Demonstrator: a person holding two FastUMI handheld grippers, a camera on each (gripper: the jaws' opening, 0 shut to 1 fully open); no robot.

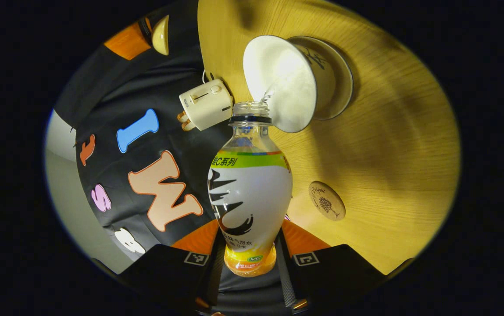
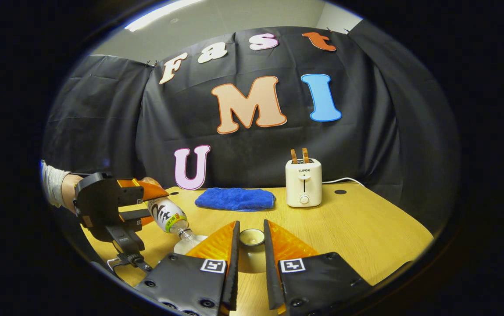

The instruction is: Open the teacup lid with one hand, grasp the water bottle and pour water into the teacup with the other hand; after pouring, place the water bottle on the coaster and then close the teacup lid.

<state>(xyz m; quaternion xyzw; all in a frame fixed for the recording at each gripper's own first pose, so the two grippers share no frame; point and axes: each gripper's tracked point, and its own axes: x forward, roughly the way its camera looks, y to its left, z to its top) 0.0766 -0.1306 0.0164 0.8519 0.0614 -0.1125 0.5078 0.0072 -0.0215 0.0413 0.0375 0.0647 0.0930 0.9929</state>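
In the left gripper view my left gripper (image 1: 250,239) is shut on the water bottle (image 1: 252,193), a clear bottle with a white, green and orange label and no cap. It is tipped toward the white teacup (image 1: 280,81), and a thin stream of water runs from its mouth into the cup. The round wooden coaster (image 1: 327,200) lies bare on the table beside the bottle. In the right gripper view my right gripper (image 2: 251,226) is shut on the cream teacup lid (image 2: 252,238), knob up, held off the cup. Farther left there, the left gripper (image 2: 151,204) tilts the bottle (image 2: 169,216) over the teacup (image 2: 183,246).
A white toaster (image 2: 304,182) with two slices in it stands at the back of the wooden table (image 2: 366,228). A folded blue cloth (image 2: 235,198) lies left of it. A hand (image 2: 56,184) in a white sleeve holds the left gripper.
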